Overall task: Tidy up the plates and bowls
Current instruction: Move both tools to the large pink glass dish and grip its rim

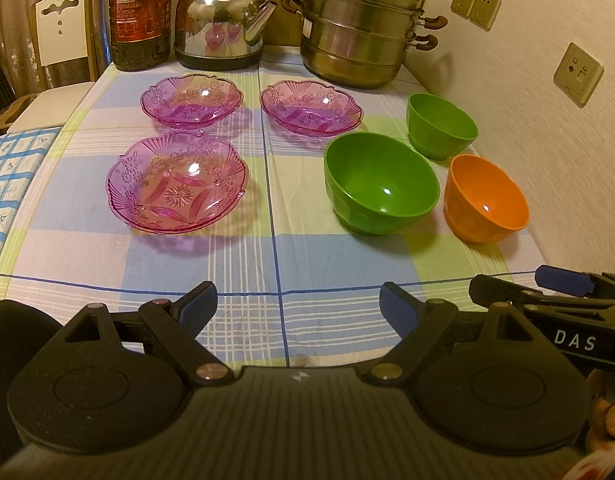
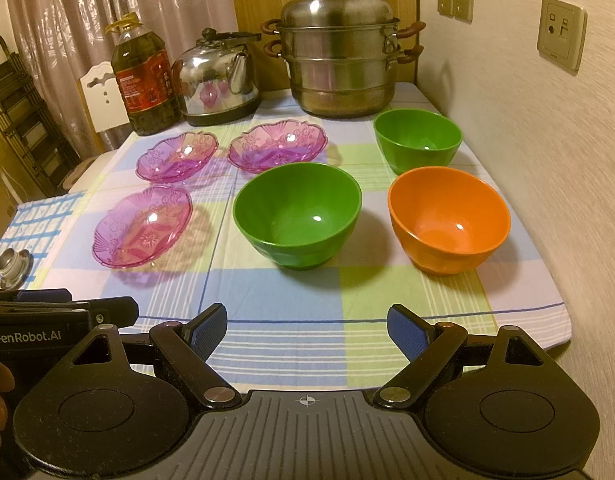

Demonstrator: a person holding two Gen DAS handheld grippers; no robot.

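Both claws wide, empty, hovering at near edge of worktop [image 2: 507, 300]: left claw [image 1: 298, 304], right claw [image 2: 307, 326]. Landmark: big green bowl [image 2: 297, 214]. Three pink glass plates [image 2: 143, 226] left of it, each separate. Orange bowl [image 2: 449, 218] right of it; small green bowl [image 2: 419, 140] behind orange. Nothing stacked; likely nesting not yet begun.

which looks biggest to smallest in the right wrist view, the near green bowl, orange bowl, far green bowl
1. near green bowl
2. orange bowl, close to it in looks
3. far green bowl, though it sits farther from the camera, so its true size is unsure
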